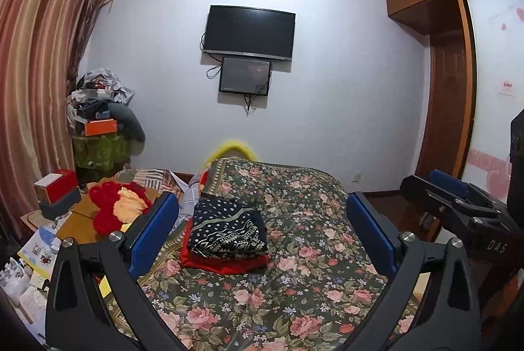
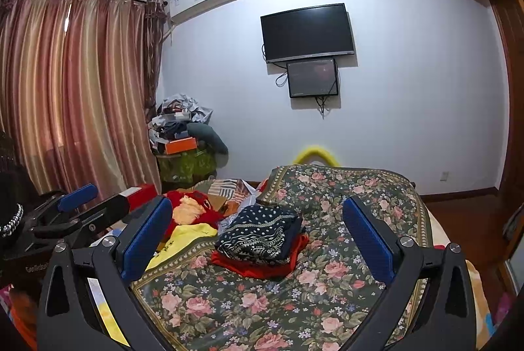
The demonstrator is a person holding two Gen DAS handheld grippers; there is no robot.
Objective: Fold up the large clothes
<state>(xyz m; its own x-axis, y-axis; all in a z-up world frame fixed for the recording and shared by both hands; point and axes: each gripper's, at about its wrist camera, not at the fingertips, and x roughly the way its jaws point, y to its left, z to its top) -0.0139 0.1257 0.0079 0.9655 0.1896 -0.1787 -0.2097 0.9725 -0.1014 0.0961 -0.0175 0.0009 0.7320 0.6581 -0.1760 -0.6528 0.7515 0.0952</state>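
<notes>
A folded navy patterned garment (image 1: 227, 231) lies on top of a folded red garment (image 1: 226, 264) on the floral bedspread (image 1: 294, 285). The same stack shows in the right wrist view, navy (image 2: 260, 234) over red (image 2: 252, 267), on the bedspread (image 2: 327, 302). My left gripper (image 1: 262, 223) is open and empty, held above the bed with the stack between its blue pads. My right gripper (image 2: 258, 230) is open and empty, also above the bed and framing the stack. The right gripper also shows in the left wrist view (image 1: 458, 203), and the left gripper in the right wrist view (image 2: 75, 213).
A red and yellow plush toy (image 1: 114, 207) and loose cloth lie at the bed's left side. A yellow cloth (image 2: 183, 239) lies near it. Boxes (image 1: 55, 190) and a cluttered pile (image 1: 98, 112) stand by the curtain. A wardrobe (image 1: 458, 56) is on the right.
</notes>
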